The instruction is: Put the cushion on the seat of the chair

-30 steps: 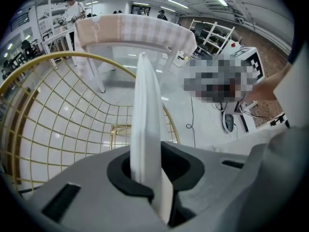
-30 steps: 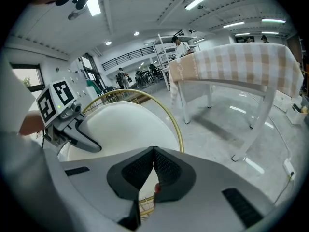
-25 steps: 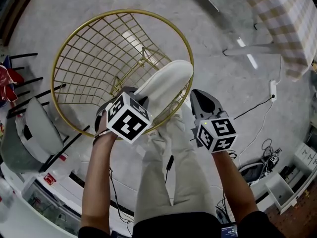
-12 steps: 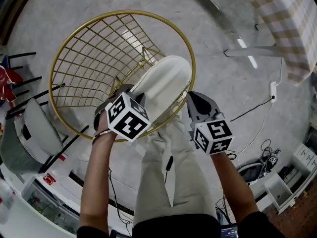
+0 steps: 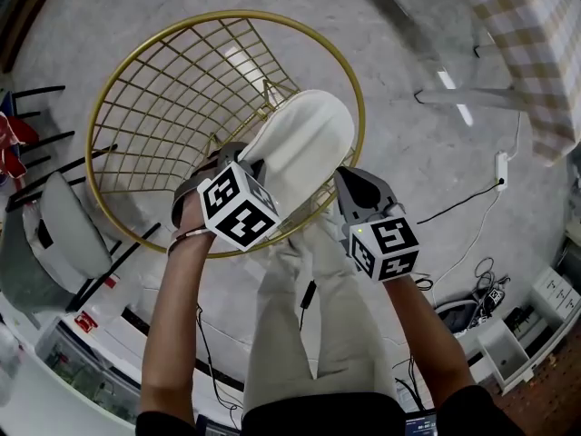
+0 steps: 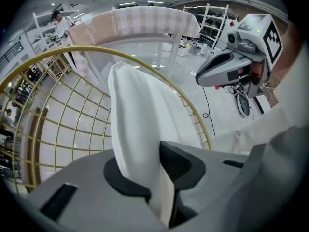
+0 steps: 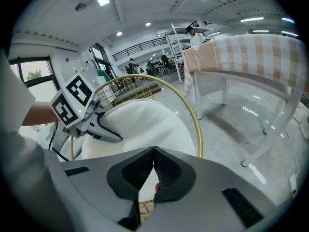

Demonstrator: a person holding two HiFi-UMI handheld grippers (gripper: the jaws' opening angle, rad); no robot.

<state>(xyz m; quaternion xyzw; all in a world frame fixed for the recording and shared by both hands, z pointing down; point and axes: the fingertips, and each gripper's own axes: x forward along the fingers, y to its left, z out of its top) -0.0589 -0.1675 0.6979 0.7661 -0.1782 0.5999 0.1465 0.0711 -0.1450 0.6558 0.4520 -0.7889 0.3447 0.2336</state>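
Note:
A gold wire chair (image 5: 136,71) stands below me with its round rim facing up. In the head view a white cushion (image 5: 304,148) hangs folded over the chair's near rim, and part of it reaches over the wire seat. My left gripper (image 5: 240,155) is shut on the cushion's near edge (image 6: 140,115); the fabric is pinched between its pads (image 6: 178,163). Its jaws have just been opening a little, with the cushion still between them. My right gripper (image 5: 341,176) is shut and holds nothing. It hangs just right of the cushion (image 7: 145,124), apart from it.
A table with a checked cloth (image 5: 517,34) stands at the upper right, and a power strip with its cable (image 5: 500,163) lies on the floor below it. A grey chair (image 5: 54,234) sits at the left. The person's legs in beige trousers (image 5: 309,334) are under the grippers.
Both grippers and the cushion have moved forward and down, further over the chair's rim. More of the cushion now lies over the wire seat.

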